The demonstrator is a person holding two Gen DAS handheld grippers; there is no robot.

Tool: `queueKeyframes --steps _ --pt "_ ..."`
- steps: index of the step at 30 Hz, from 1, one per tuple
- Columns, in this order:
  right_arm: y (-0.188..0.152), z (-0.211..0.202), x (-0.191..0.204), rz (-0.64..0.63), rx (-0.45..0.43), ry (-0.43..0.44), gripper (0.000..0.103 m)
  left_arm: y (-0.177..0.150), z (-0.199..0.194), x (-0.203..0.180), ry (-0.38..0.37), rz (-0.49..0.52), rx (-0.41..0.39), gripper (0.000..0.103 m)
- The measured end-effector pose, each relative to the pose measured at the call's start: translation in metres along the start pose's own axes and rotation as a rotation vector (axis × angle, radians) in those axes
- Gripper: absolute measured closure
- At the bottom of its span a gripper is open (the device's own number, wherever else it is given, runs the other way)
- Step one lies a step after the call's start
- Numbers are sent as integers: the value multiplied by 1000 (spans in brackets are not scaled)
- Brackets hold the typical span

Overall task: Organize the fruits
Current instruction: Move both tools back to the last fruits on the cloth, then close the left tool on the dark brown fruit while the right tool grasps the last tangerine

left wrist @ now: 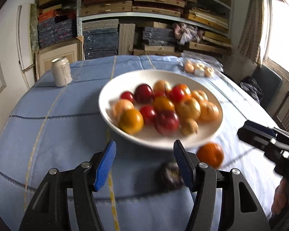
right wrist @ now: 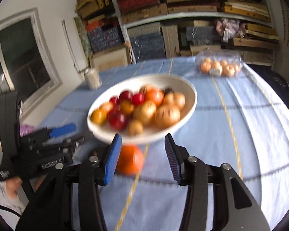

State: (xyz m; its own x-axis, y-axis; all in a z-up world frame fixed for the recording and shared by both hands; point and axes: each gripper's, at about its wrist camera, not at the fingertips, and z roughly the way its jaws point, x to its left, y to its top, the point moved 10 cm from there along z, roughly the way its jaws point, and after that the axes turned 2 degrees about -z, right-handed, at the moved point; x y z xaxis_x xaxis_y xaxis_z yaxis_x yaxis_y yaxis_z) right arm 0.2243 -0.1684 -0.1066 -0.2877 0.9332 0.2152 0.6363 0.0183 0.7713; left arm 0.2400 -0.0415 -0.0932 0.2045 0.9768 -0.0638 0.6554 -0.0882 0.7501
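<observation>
Fruits [left wrist: 161,107], red, yellow and orange, fill a white bowl [left wrist: 212,130] near the middle of the tabletop [left wrist: 54,134], which is under a blue cloth; a pale can [left wrist: 61,74] stands toward the far left corner, a clear pack of small fruit [right wrist: 219,67] toward the far right edge. Left gripper [left wrist: 144,165]: jaws released, nothing between the pads, a dark blurred item [left wrist: 171,175] just beside its right finger. Loose orange [right wrist: 130,161] lies on the cloth at the bowl's near rim; right gripper [right wrist: 142,158]: jaws released, apart from the orange.
</observation>
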Motion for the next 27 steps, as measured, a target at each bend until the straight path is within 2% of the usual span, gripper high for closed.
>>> queueKeyframes --steps 2,4,7,10,15,18,25,27 --pt "-14 1 6 -28 29 9 57 -7 -1 -8 -4 29 3 40" --pt "-17 2 12 -44 37 15 57 -14 -2 -14 -11 54 11 40" --pt "-19 1 13 -38 36 19 50 -24 1 -24 -16 100 33 40" --pt "-19 1 11 -24 40 24 49 -32 10 -28 -13 127 64 40" --pt "-18 5 11 -29 57 23 48 -40 19 -25 -35 99 108 41" --pt "-19 7 11 -27 63 22 47 -41 24 -23 -63 70 136 49" --pt "-20 11 11 -30 75 20 45 -43 28 -28 -80 75 157 58" --pt "-22 14 13 -35 84 19 45 -42 27 -27 -71 75 152 58"
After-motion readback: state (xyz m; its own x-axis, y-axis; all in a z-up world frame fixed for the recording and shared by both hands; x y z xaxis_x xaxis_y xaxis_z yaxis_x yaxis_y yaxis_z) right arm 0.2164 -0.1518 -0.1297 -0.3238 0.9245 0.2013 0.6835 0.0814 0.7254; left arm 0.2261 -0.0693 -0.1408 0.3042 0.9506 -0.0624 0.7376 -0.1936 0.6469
